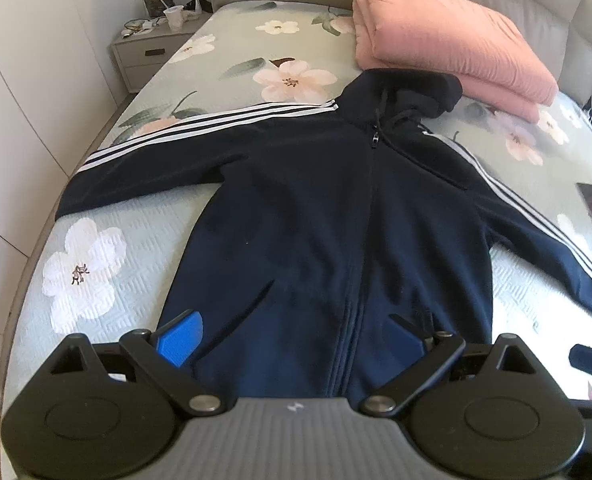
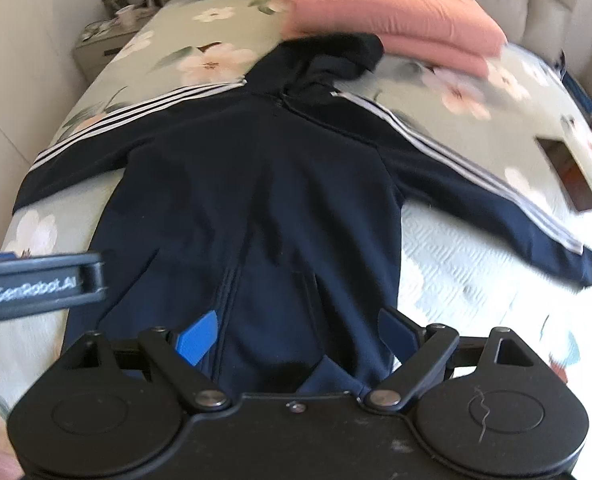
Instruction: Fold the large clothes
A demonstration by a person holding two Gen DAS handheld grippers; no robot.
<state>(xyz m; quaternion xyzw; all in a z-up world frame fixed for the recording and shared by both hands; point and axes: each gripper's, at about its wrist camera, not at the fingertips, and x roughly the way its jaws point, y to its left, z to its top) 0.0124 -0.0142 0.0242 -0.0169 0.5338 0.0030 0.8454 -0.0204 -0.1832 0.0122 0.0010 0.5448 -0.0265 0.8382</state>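
Spread face up across a floral bedspread (image 1: 144, 240): a navy zip-up hoodie (image 1: 316, 208), both white-striped sleeves flung wide, hood (image 1: 408, 92) crumpled against a folded pink quilt (image 1: 448, 36). Poised over the near hem, left gripper (image 1: 292, 338) and right gripper (image 2: 294, 334), each with blue fingers spread wide and nothing between them. Folding apparently not yet begun. Soft, thick fleece by the look of it: limp and likely to sag and drag when lifted, moderately weighty for its size, in no way fragile. Best holds probably the cuff of the left sleeve (image 1: 72, 196) or the shoulder seam, pinched through both layers; likewise the right sleeve (image 2: 576, 256). Beyond, a cluttered nightstand (image 1: 144, 48); on the bedspread at right, a dark flat object (image 2: 568, 172), identity unclear.
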